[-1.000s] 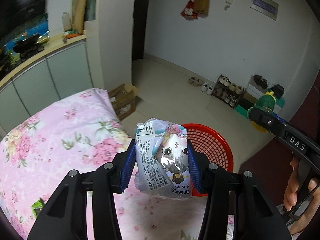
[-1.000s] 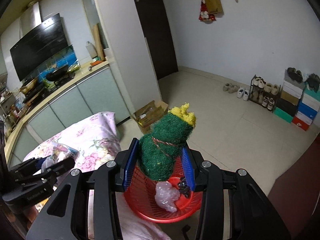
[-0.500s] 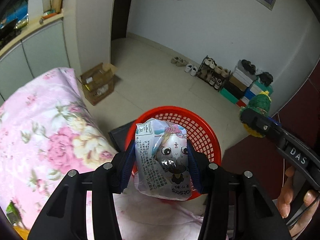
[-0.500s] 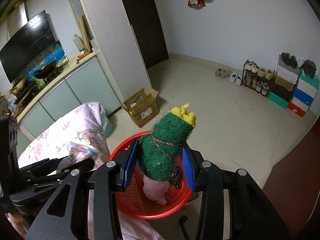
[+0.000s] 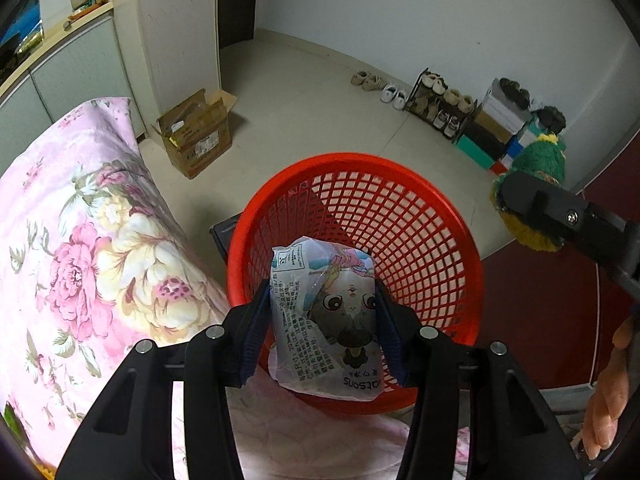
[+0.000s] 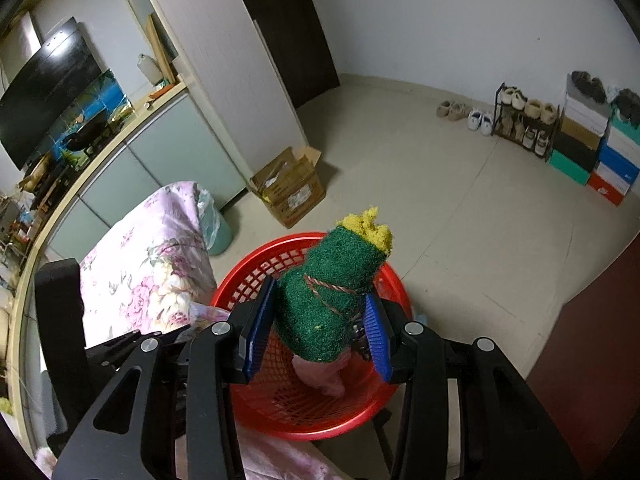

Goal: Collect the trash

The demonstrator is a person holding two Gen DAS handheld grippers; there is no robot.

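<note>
A red mesh basket (image 5: 400, 164) stands on a dark stool beside the floral bed cover. My left gripper (image 5: 322, 292) hangs over its near rim with a wet-wipes packet (image 5: 328, 320) printed with a cartoon cat between its blue pads; the jaws are opening, though the pads still touch the packet. My right gripper (image 6: 320, 292) is shut on a rolled green and yellow scouring sponge (image 6: 332, 296) tied with string, above the same basket (image 6: 240, 284). A crumpled pink bag (image 6: 324, 376) lies in the basket. The sponge (image 5: 536, 168) also shows at the right of the left wrist view.
A pink floral cover (image 5: 80, 240) fills the left. An open cardboard box (image 5: 196, 136) sits on the tiled floor by a white pillar. A shoe rack (image 5: 440, 108) and stacked shoe boxes (image 6: 600, 152) line the far wall. A person's hand (image 5: 604, 392) holds the right gripper.
Both grippers have sunk and tipped down toward the red basket, which now fills more of each view. The packet and the sponge stay between their pads.
</note>
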